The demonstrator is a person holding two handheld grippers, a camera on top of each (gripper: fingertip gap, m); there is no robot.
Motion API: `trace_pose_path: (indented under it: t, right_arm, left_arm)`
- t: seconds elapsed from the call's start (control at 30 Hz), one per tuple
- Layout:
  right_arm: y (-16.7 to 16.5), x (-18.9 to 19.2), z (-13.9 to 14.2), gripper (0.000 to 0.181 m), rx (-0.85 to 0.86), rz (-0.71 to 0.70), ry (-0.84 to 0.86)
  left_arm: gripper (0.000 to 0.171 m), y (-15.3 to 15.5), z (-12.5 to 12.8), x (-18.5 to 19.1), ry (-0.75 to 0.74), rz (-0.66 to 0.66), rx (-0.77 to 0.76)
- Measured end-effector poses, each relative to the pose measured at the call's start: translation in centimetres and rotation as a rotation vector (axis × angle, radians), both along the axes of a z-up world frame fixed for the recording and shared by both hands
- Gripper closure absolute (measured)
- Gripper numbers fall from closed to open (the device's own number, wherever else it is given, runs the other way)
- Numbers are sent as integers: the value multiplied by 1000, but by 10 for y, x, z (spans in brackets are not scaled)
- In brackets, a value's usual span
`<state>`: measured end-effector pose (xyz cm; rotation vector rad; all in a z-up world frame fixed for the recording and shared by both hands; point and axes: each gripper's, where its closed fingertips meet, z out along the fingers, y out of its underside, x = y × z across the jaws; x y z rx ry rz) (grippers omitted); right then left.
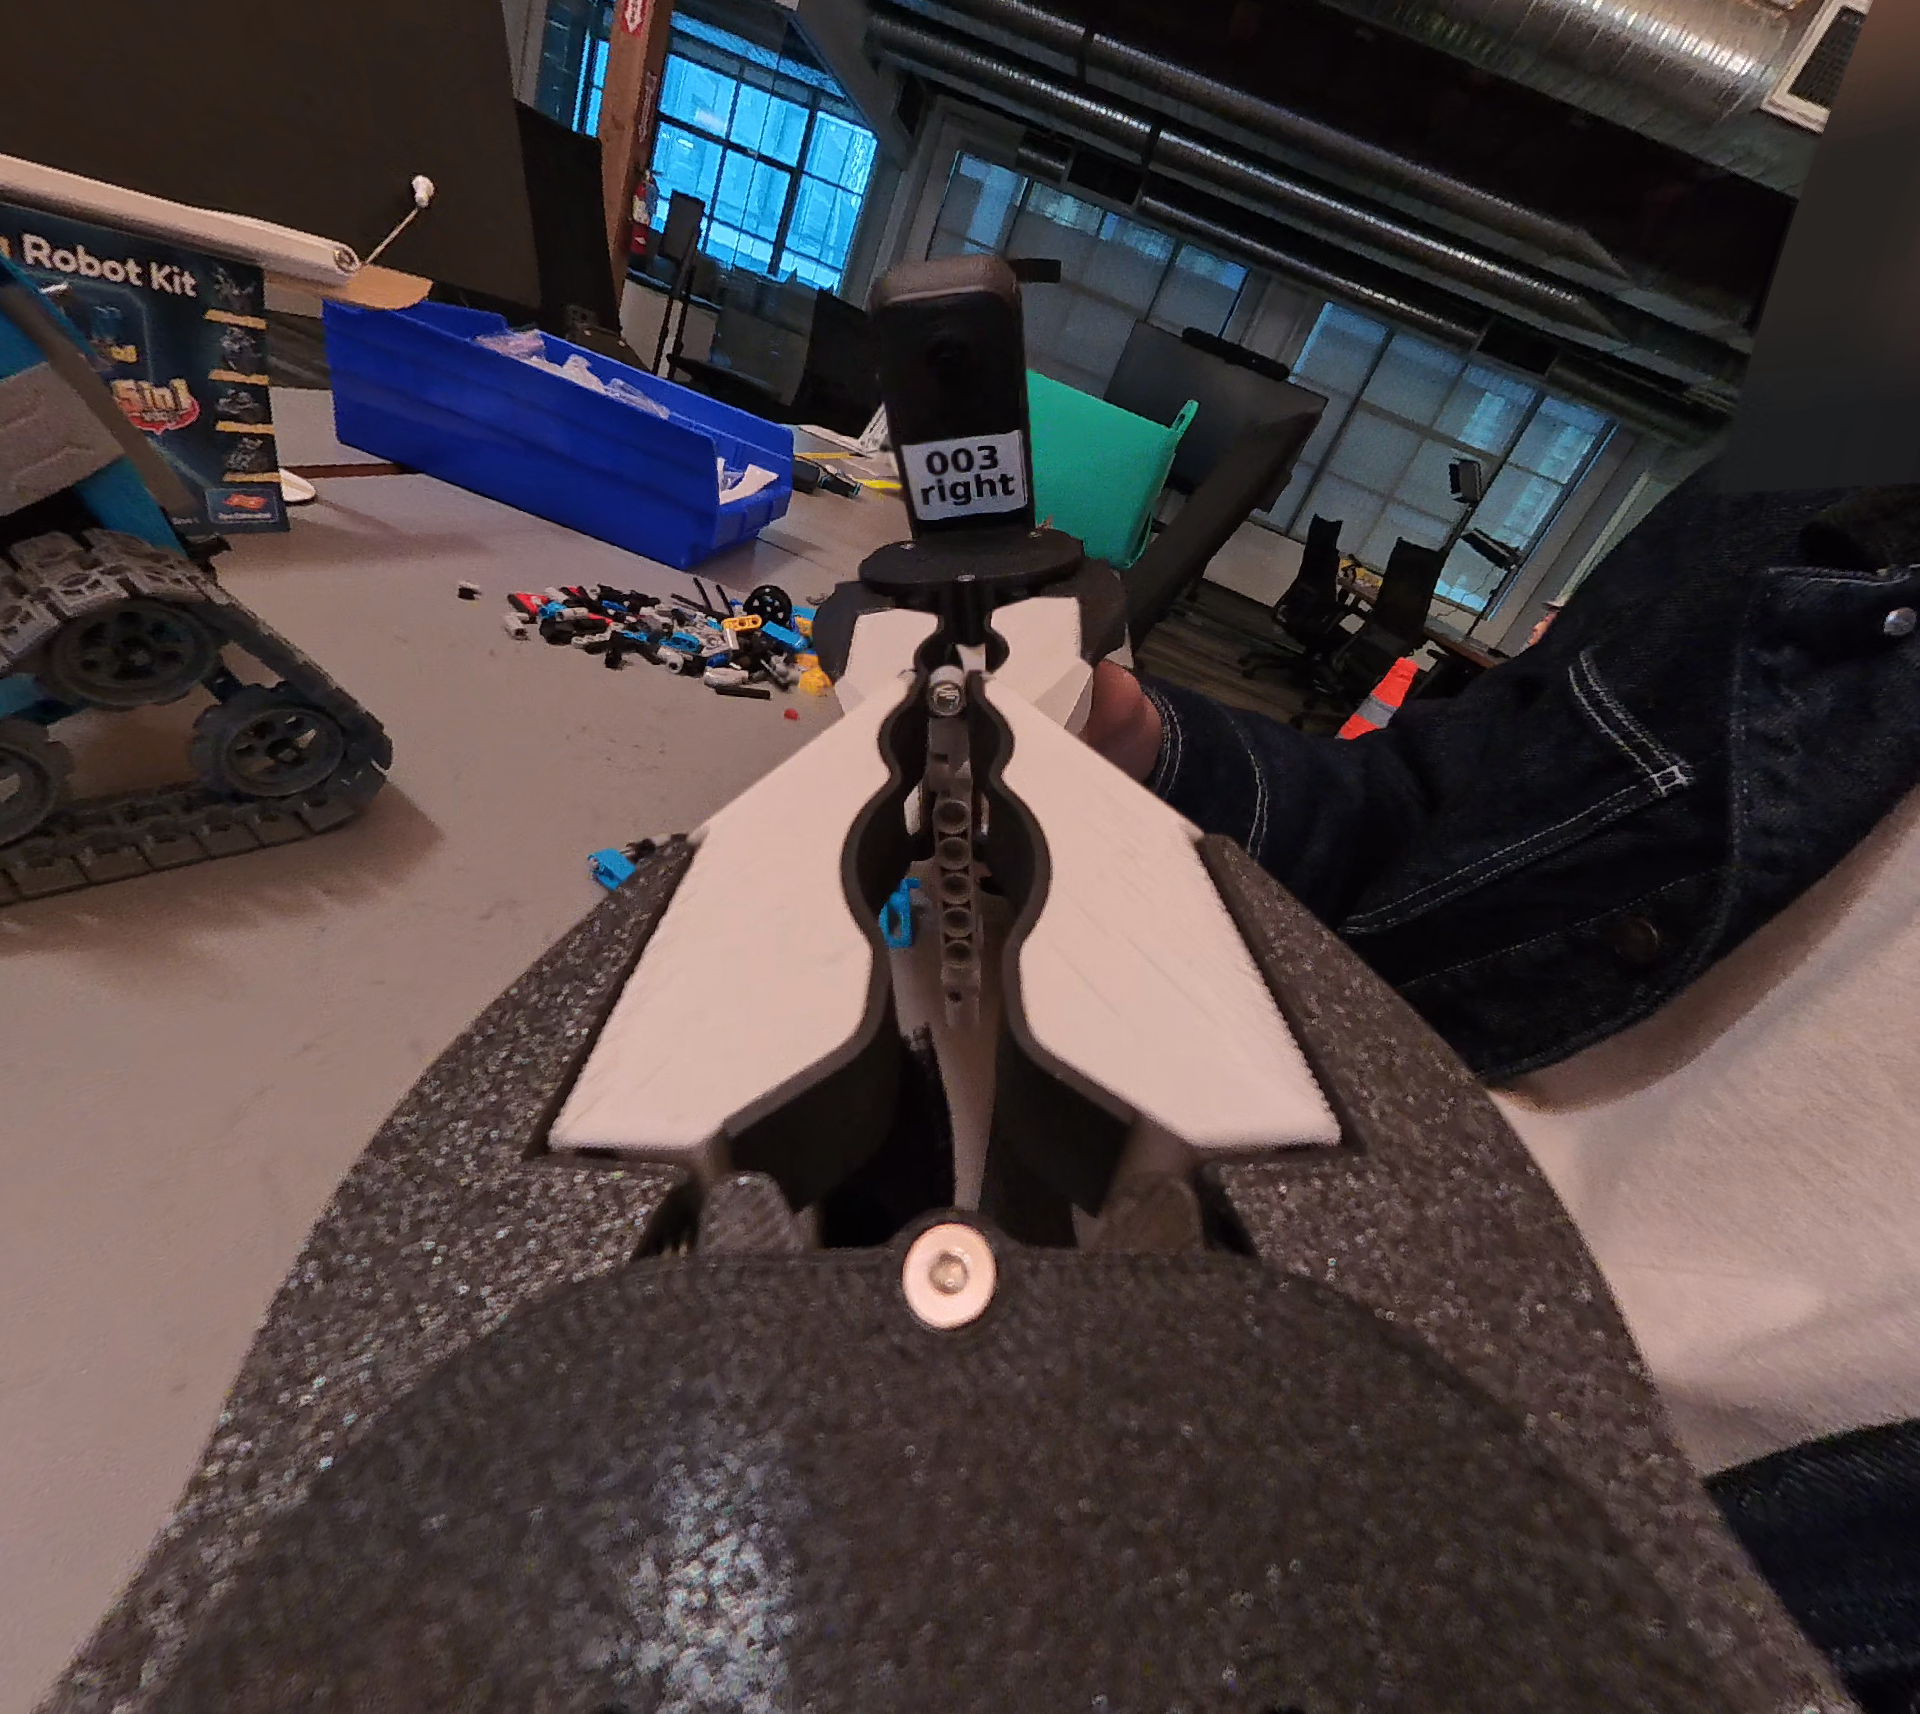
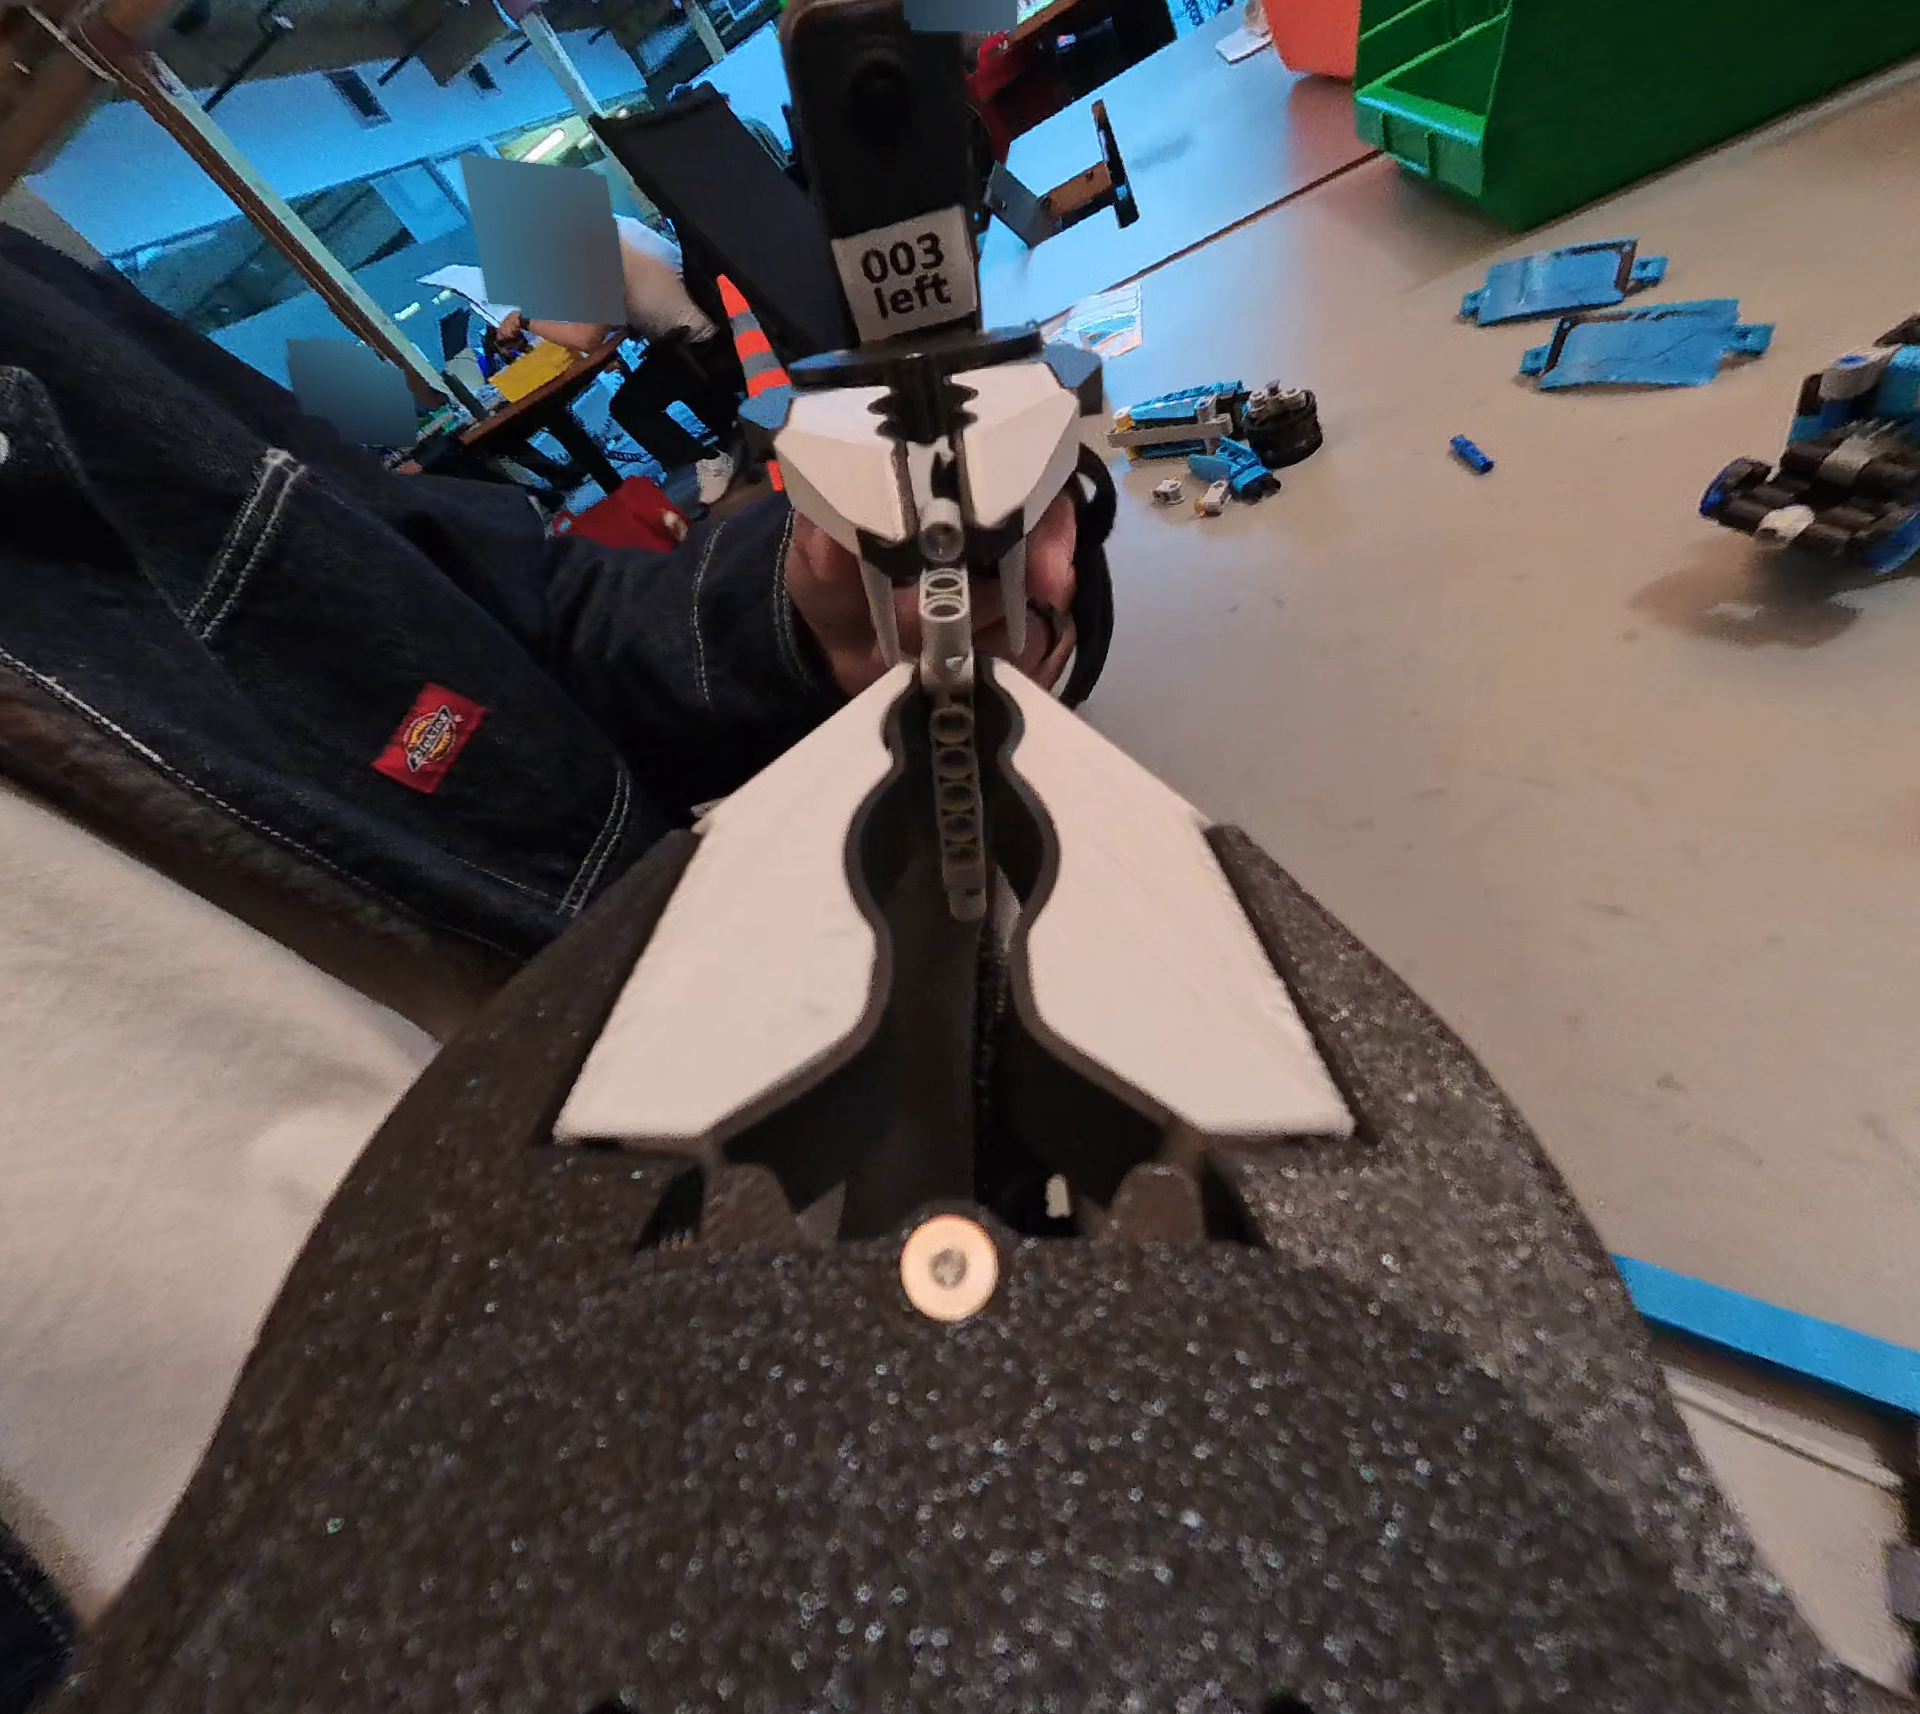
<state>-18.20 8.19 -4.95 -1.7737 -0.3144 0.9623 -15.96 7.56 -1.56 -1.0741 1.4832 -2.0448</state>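
In the left wrist view my left gripper [image 1: 954, 700] is shut on a grey holed beam [image 1: 958, 895] held lengthwise between its white fingers [image 1: 769, 958]. A small blue pin [image 1: 899, 911] sticks out of the beam's left side. My right gripper [image 1: 956, 658] faces it tip to tip, held in a hand with a denim sleeve [image 1: 1455, 812]. In the right wrist view my right gripper [image 2: 951, 677] is shut on a grey holed beam [image 2: 961, 797] with a light grey connector [image 2: 943, 610] at its far end. The left gripper [image 2: 941, 568] meets that end. I cannot tell whether the parts are joined.
The left wrist view shows a grey table [image 1: 312, 989] with a blue bin [image 1: 551, 417], a pile of small parts [image 1: 675, 625], a tracked vehicle model [image 1: 156, 708], a kit box [image 1: 156, 386] and a green bin [image 1: 1101, 469]. The right wrist view shows a green bin [image 2: 1621, 54], blue panels [image 2: 1621, 314] and a part-built blue model [image 2: 1829, 459]. Less than 4 cm separates the two grippers' tips. Both grippers' tips are roughly 20 centimetres from the part-built blue model [image 2: 1829, 459].
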Motion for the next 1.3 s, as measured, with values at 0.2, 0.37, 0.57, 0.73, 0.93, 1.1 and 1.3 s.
trace_pose_path:
  t: [0.2, 0.37, 0.57, 0.73, 0.93, 1.1, 1.3]
  right_arm:
    - [1, -1, 5, 176, -11, 19, 14]
    - [7, 3, 2, 176, -40, 1, -10]
    - [7, 14, 9, 176, -32, -8, 171]
    - [-4, 52, 37, 176, 87, -87, 334]
    - [2, 30, 32, 176, 100, -50, 251]
    - [15, 52, 10, 161, 77, -231, 61]
    - [10, 68, 15, 158, 174, -352, -141]
  left_arm:
    - [170, 4, 6, 1, -22, 29, -57]
    - [169, 11, 4, 4, -5, 53, -89]
    - [165, 10, 4, 10, 14, 38, -149]
    - [138, -3, -6, 11, 83, -34, -119]
    - [158, -19, -17, 22, 105, -11, 22]
    - [166, 11, -41, 35, 109, 291, 401]
    - [166, 55, -45, 34, -12, 740, 1166]
